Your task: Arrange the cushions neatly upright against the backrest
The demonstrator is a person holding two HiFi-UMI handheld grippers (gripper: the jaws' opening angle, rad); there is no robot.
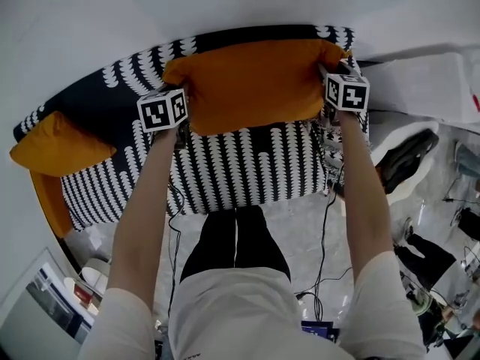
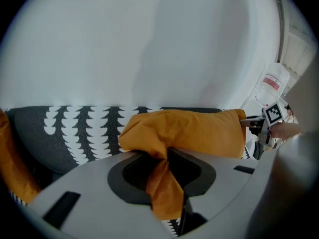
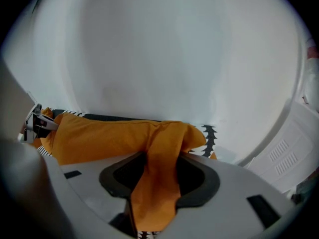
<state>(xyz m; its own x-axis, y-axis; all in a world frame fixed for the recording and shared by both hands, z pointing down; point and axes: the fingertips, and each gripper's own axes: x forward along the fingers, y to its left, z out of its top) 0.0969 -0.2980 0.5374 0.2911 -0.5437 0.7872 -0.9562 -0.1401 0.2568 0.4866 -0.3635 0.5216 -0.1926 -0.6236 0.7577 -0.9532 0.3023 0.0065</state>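
Since both grippers sit at the ends of one orange cushion [image 1: 251, 81], the relation that counts is its long axis: it runs left to right along the backrest [image 1: 105, 88] of the patterned sofa [image 1: 247, 167], with the cushion on the far side of both sets of jaws.

At the far left, a second orange cushion [image 1: 60, 145] lies tilted at the sofa's left end, apart from the backrest and well apart from either gripper. The left one is clearly the nearer to it.

The left gripper [image 2: 167, 178] is at the cushion's left corner. Its jaws stand only a little apart, and a fold of orange fabric lies between them, seemingly no longer pinched.

The cushion itself stands on its long edge and leans on the backrest, looking level and placed.

The right gripper [image 3: 152, 183] is at the cushion's right corner. Its jaws are wider apart, with a loose fold of the same fabric draped through the gap.

My judgement is that both must back out toward the near side, straight away from the backrest, so as not to drag the corners.
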